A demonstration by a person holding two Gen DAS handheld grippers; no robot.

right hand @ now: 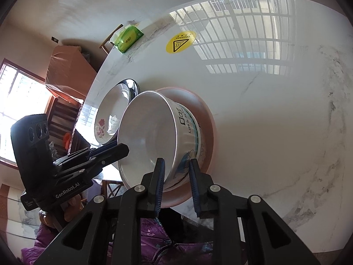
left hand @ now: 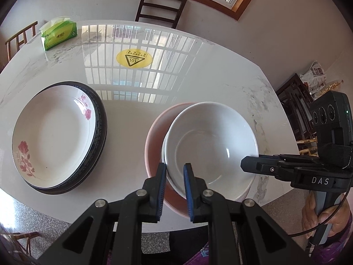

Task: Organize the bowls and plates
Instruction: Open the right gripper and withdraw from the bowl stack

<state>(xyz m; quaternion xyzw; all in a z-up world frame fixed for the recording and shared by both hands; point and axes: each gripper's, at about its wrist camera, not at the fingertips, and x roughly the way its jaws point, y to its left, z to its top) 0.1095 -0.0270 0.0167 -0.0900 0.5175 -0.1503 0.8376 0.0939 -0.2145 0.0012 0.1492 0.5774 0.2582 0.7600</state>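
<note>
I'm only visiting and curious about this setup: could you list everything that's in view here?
table: one, white marble, under everything
floral plate: one, white with pink flowers, on top of the plate stack
dark-rimmed plates: number unclear, beneath the floral plate
white bowls: two, nested, inside the pink dish
pink dish: one, near the table's front edge
tissue pack: one, green, far edge
warning sticker: one, yellow, table centre
chairs: two, wooden, beyond the table
left hand-held gripper: black, astride the bowls' rim
right hand-held gripper: black, astride the opposite rim
</note>
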